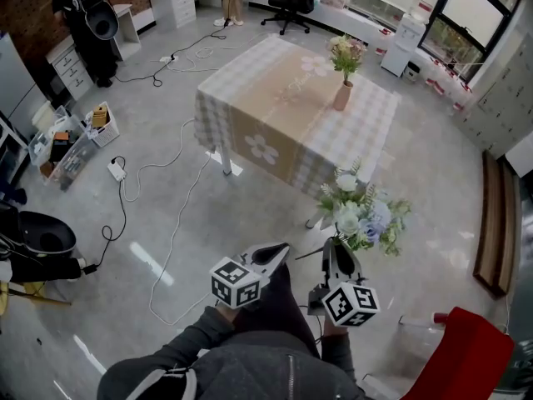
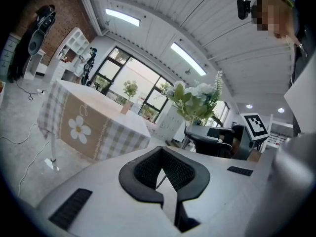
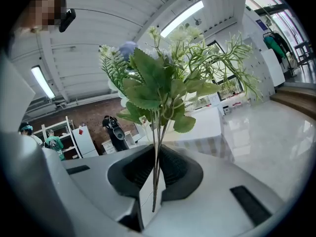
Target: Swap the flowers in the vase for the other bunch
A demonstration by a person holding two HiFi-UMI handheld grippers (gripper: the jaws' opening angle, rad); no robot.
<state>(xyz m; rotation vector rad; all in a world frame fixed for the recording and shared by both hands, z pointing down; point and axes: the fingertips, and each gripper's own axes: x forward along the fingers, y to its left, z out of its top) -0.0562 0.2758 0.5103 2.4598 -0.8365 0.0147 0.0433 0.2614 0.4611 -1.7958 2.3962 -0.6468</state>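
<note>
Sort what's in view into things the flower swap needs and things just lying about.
For the job: vase on the table; flowers in it; other bunch, gripped by the right gripper; left gripper, shut and empty.
Lying about: power strip; office chair; red chair; storage crates.

Beige checked tablecloth [image 1: 275, 111], daisy print; white-blue bunch [image 1: 363, 215]; pink vase [image 1: 342, 97].
</note>
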